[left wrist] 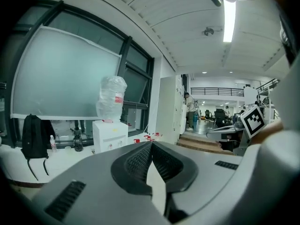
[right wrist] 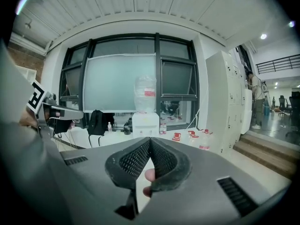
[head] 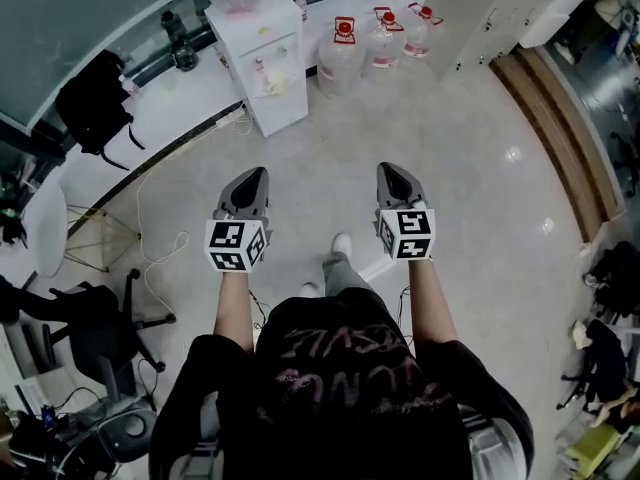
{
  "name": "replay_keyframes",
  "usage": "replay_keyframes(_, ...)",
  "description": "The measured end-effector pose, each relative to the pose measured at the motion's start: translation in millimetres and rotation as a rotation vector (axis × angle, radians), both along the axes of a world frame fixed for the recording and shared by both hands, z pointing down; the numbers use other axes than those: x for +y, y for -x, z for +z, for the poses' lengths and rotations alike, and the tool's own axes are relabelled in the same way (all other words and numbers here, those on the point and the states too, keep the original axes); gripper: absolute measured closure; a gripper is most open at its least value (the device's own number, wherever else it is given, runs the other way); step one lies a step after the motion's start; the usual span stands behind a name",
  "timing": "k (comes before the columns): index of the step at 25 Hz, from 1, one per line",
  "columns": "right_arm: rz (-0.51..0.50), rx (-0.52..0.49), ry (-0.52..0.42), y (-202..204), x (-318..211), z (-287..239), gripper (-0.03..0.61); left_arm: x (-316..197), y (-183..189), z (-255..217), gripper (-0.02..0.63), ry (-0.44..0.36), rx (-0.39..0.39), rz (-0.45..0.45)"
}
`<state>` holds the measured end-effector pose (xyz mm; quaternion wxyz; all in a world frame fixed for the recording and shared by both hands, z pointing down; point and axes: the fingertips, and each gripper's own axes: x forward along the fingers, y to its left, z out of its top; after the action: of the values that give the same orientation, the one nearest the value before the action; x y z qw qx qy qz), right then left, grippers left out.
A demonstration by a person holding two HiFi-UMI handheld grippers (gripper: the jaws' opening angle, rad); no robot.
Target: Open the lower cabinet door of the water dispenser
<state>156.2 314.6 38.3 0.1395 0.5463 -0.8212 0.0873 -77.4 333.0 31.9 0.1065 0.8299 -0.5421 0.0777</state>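
The white water dispenser point(head: 262, 58) stands by the window ledge at the far side of the floor, with a clear bottle upside down on top. Its lower cabinet door point(head: 283, 105) looks closed. It also appears small and far off as the dispenser point(left wrist: 110, 135) in the left gripper view and the dispenser point(right wrist: 145, 124) in the right gripper view. My left gripper point(head: 250, 180) and right gripper point(head: 395, 176) are held side by side in mid-air, well short of it, pointing its way. The left gripper point(left wrist: 151, 143) and the right gripper point(right wrist: 150, 139) are both shut with tips touching and nothing between them.
Three full water bottles point(head: 375, 38) with red caps stand on the floor right of the dispenser. A black backpack point(head: 95, 103) leans on the ledge at the left, and an office chair point(head: 95, 328) sits near left. White lockers point(head: 490, 8) and a wooden step point(head: 560, 128) lie to the right.
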Motion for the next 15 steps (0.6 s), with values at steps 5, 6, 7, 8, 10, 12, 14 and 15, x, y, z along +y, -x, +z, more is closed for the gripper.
replay_keyframes(5,-0.036,-0.006,0.009,-7,-80,4,0.565,-70,-4,5,0.601,0.025,-0.012,-0.037)
replay_keyframes(6,-0.048,-0.008,0.014,-9,-96,6,0.565,-83,-6,6,0.601,0.032,-0.014,-0.049)
replay_keyframes(7,-0.059,-0.008,0.018,-11,-110,8,0.565,-95,-8,7,0.601,0.038,-0.016,-0.060)
replay_keyframes(8,-0.069,-0.009,0.022,-14,-124,9,0.565,-106,-10,7,0.601,0.043,-0.019,-0.071)
replay_keyframes(10,-0.086,-0.017,0.029,-18,-149,11,0.565,-126,-13,7,0.601,0.051,-0.023,-0.090)
replay_keyframes(12,-0.103,-0.023,0.035,-21,-170,13,0.565,-143,-14,8,0.601,0.059,-0.026,-0.110)
replay_keyframes(14,-0.119,-0.025,0.039,-21,-189,15,0.565,-157,-15,9,0.601,0.067,-0.034,-0.127)
replay_keyframes(15,-0.126,-0.026,0.043,-22,-197,17,0.564,-163,-15,10,0.601,0.070,-0.040,-0.131)
